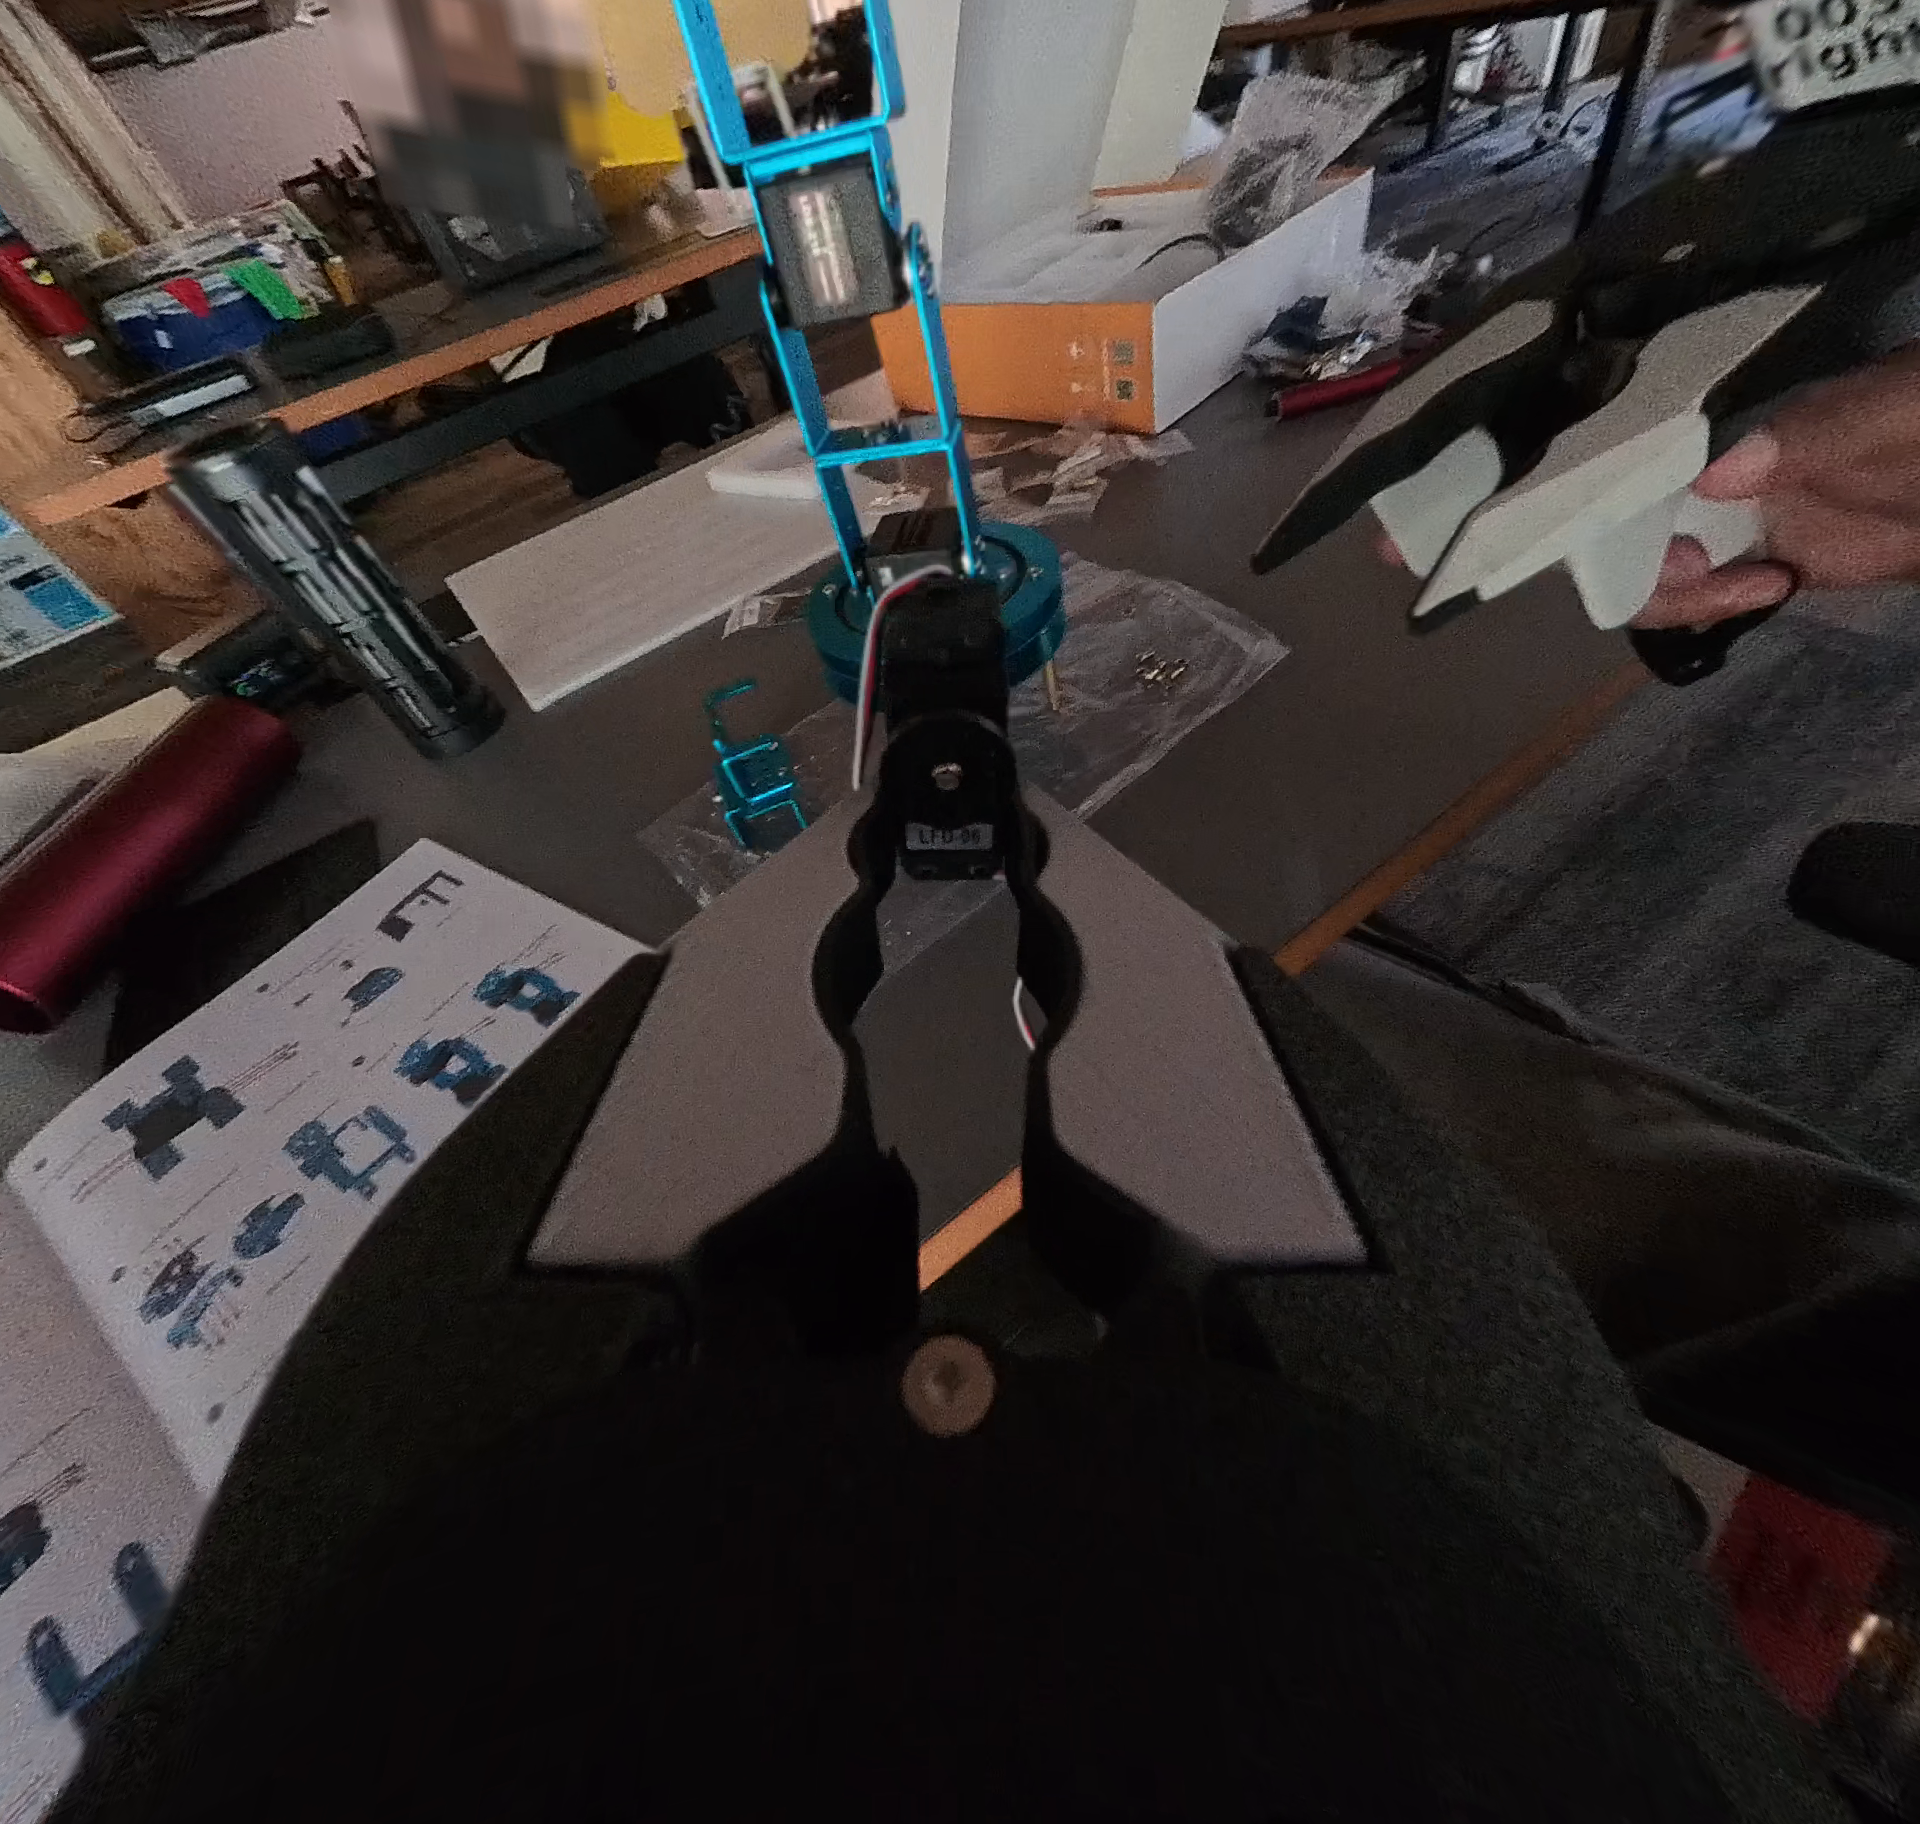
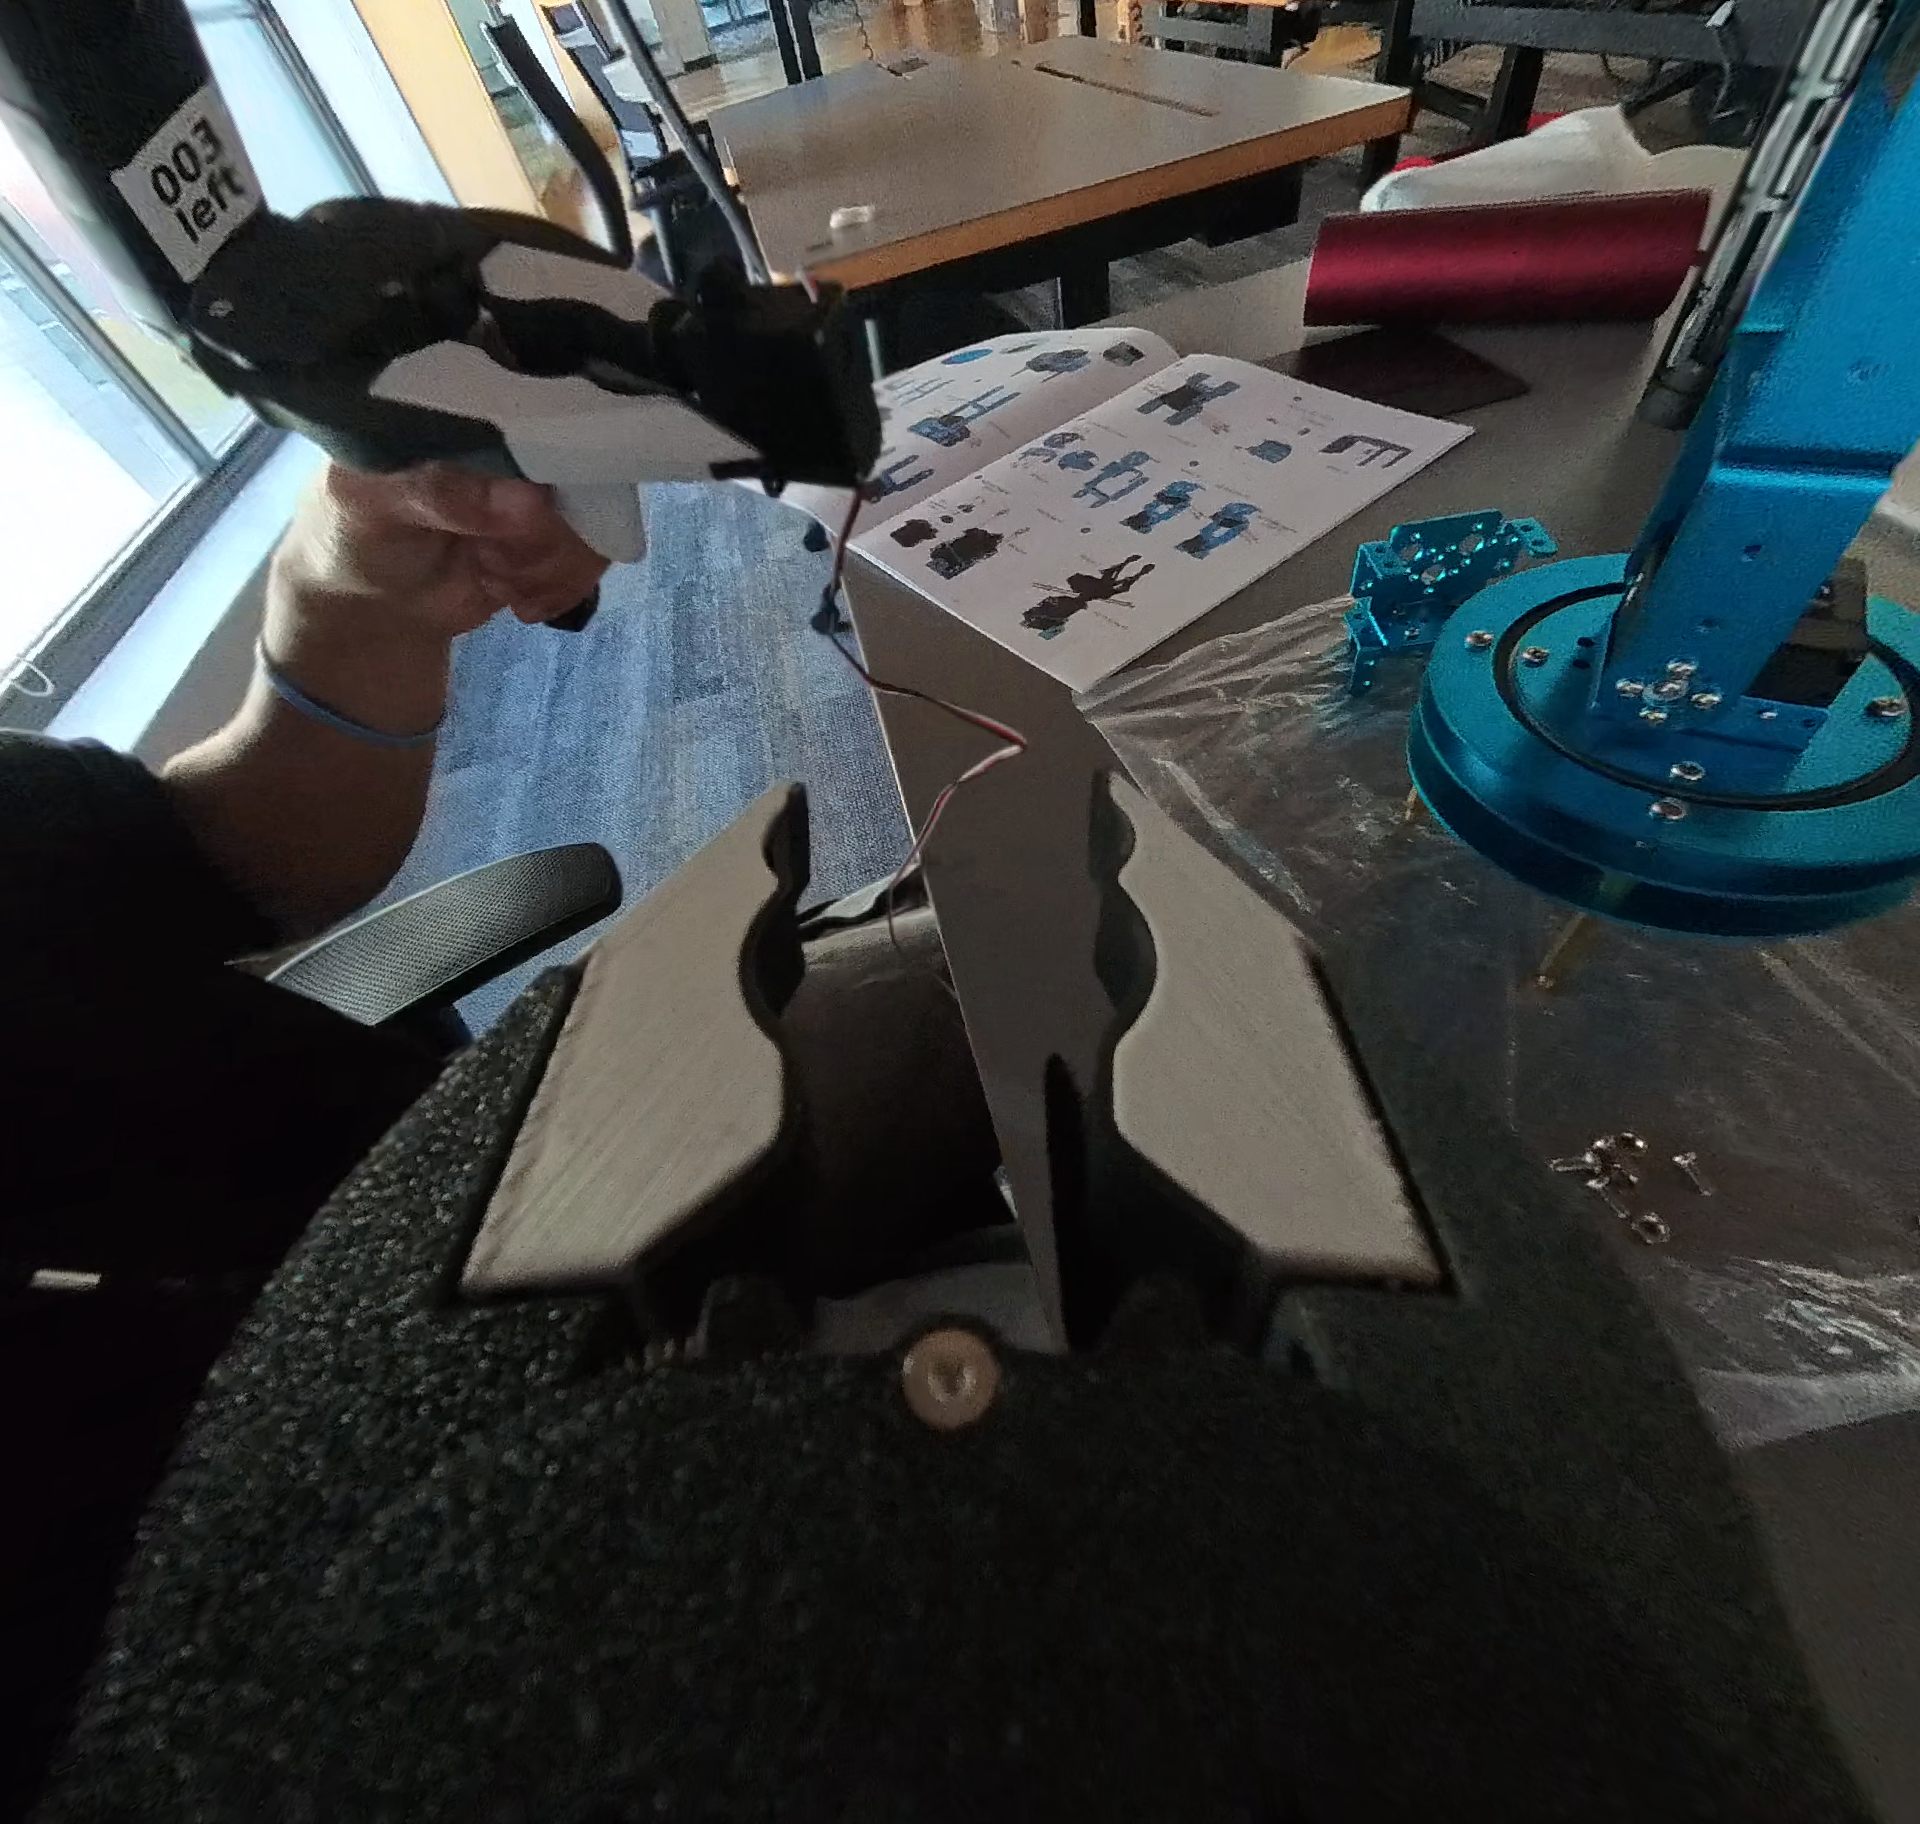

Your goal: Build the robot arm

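Note:
My left gripper (image 1: 951, 839) is shut on a small black servo motor (image 1: 943, 694), held at its lower end above the table's near edge. The servo's red, white and dark wire (image 2: 914, 725) hangs below it. The servo points toward the blue metal robot arm (image 1: 862, 320), which stands upright on a round blue base (image 1: 940, 600). My right gripper (image 2: 945, 818) is open and empty above the table corner, right of the blue base (image 2: 1662, 766). In the left wrist view, the right gripper (image 1: 1340, 590) is at the right. In the right wrist view, the left gripper (image 2: 717, 372) and servo (image 2: 800, 392) are at upper left.
An open instruction booklet (image 2: 1143, 486) lies by the table edge. A loose blue bracket (image 2: 1434, 569) and small screws (image 2: 1621, 1172) rest on clear plastic sheet. A red cylinder (image 1: 135, 839), a black cylinder (image 1: 332, 579) and an orange-and-white box (image 1: 1143, 330) stand farther off. A chair armrest (image 2: 447, 922) is beside the table.

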`<move>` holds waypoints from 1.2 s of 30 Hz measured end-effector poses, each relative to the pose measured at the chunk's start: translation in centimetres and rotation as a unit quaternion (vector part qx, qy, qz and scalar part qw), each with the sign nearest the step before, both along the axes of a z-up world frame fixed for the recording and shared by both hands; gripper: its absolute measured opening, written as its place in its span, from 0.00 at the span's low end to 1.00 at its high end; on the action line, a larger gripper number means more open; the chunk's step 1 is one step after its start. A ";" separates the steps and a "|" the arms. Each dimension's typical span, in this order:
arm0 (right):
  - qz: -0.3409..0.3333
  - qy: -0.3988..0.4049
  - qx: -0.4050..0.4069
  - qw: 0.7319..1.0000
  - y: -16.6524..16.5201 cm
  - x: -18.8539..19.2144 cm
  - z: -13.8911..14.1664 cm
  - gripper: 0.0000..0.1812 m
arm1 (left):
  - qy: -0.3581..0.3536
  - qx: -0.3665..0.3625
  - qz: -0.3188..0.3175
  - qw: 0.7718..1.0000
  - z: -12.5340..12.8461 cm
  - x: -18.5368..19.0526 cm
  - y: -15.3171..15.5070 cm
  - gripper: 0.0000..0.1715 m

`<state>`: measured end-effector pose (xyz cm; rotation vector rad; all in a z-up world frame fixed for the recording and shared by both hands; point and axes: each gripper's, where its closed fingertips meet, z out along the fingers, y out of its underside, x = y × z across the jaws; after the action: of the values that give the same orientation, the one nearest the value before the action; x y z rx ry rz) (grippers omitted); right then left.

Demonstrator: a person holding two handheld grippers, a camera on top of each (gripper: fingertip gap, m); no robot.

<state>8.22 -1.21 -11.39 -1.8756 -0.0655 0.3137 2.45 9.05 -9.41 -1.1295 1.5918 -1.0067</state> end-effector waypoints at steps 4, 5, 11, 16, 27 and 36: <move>0.021 0.025 -0.005 0.999 2.1 -0.5 -0.7 0.32 | 0.063 0.081 0.038 0.994 -3.1 2.5 0.3 0.11; 0.016 0.017 -0.001 1.000 3.0 -0.4 -0.9 0.32 | 0.068 0.092 0.046 0.992 -3.7 3.4 0.4 0.11; 0.026 0.128 0.029 0.991 6.6 1.4 -2.3 0.35 | 0.090 0.160 0.029 0.983 -6.5 6.9 -1.4 0.11; 0.024 0.156 0.023 0.987 7.4 3.2 -3.4 0.35 | 0.070 0.181 -0.007 0.981 -6.3 9.0 -3.4 0.11; 0.125 0.366 0.039 0.921 7.1 4.6 -0.1 0.30 | 0.014 0.055 -0.038 0.998 -5.1 11.2 -2.7 0.23; 0.221 0.390 0.054 0.892 5.3 2.3 2.1 0.30 | 0.034 -0.025 -0.105 0.994 -4.8 9.8 -1.2 0.00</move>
<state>10.53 4.08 -9.29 -1.4869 0.0389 1.3294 12.21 7.87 -14.18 -1.0554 1.7755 -1.1617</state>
